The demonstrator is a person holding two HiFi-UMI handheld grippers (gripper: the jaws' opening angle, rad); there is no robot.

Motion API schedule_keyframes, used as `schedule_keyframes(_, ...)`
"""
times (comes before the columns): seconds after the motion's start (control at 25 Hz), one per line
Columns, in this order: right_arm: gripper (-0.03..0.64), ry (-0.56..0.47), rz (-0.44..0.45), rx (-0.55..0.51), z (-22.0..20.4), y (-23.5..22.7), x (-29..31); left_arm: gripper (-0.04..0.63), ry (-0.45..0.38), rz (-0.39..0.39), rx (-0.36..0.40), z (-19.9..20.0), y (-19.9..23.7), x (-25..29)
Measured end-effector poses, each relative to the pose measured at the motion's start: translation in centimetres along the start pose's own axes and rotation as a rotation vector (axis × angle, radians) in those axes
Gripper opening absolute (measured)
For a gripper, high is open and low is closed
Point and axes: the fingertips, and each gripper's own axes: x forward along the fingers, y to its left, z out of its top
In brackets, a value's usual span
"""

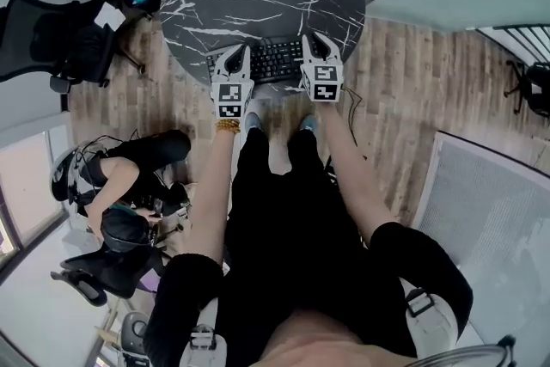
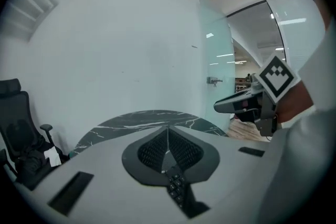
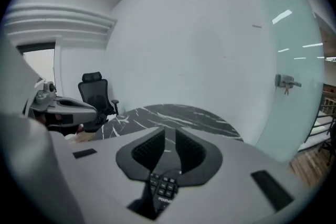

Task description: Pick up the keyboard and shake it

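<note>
Pinching opposite ends of the flat black plastic keyboard (image 1: pixel 277 61) between closed jaws, your left gripper (image 1: pixel 233 58) and right gripper (image 1: pixel 318 44) balance it for shaking.

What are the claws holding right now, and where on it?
Both hold the black keyboard: the left claw pinches its left end, the right claw its right end.
</note>
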Motion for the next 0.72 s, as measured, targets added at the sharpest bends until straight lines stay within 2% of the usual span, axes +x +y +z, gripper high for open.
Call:
schedule_keyframes(0.08, 0.067, -0.101, -0.005, -0.002, 3.0, 2.3, -1.5, 0.018, -0.049, 0.023, 0.012, 2.6, -0.1, -0.8)
schedule_keyframes(0.2, 0.055, -0.230, 0.040, 0.015, 7.1, 6.3, -4.1, 0.018, -0.141, 0.037, 0.061, 6.9, -1.1, -2.1)
schedule_keyframes(0.36, 0.049, -0.323, 0.084, 0.043, 10.5, 9.5, -7.7, 0.018, -0.277, 0.098, 0.077, 11.7, -2.1, -4.8)
schedule_keyframes(0.52, 0.046, -0.426, 0.106, 0.004, 12.9, 12.3, -10.9, 0.018, -0.367, 0.148, 0.084, 14.2, -2.6, -7.9)
schedule_keyframes(0.72, 0.046, -0.544, 0.133, -0.082, 15.3, 14.1, -14.4, 0.018, -0.408, 0.172, 0.029, 15.8, -3.4, -10.9)
